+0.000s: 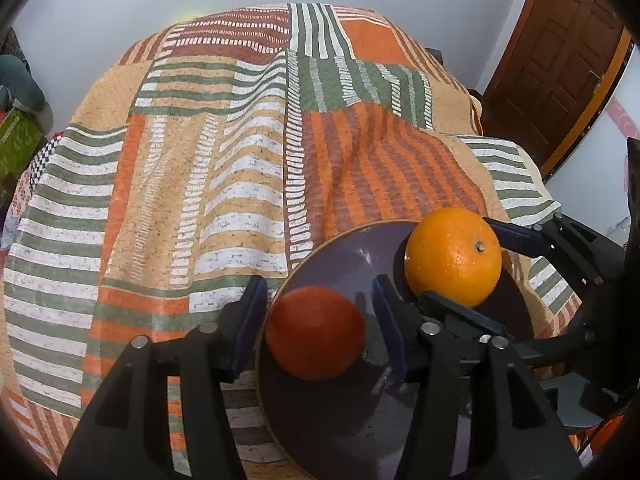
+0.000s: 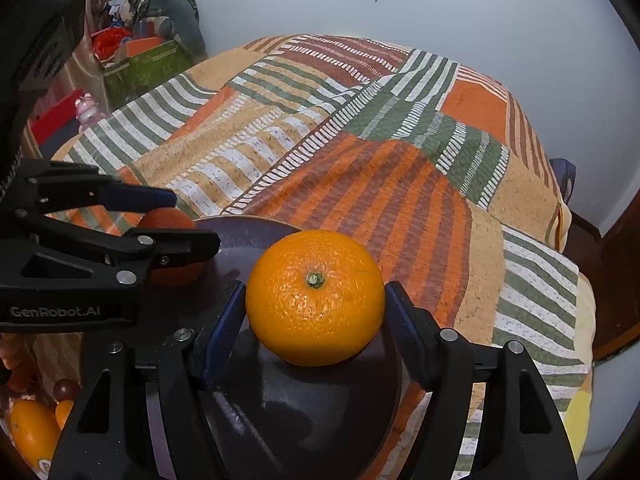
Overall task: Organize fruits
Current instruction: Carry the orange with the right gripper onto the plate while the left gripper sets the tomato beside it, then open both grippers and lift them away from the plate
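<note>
A dark purple plate (image 1: 340,260) lies on the striped quilt; it also shows in the right wrist view (image 2: 248,228). My left gripper (image 1: 318,312) is open around a red-orange fruit (image 1: 316,332) that rests on the plate, with small gaps at both pads. My right gripper (image 2: 316,320) stands around a bright orange (image 2: 316,296) with its stem up, over the plate; its pads are at the orange's sides and I cannot tell whether they press it. The orange (image 1: 454,256) and the red-orange fruit (image 2: 172,248) each show in the other view.
The patchwork quilt (image 1: 240,160) covers the bed. A brown door (image 1: 560,60) stands at the right. Boxes and clutter (image 2: 140,56) sit at the far left by the wall. More fruits (image 2: 32,432) lie low at the left edge of the right wrist view.
</note>
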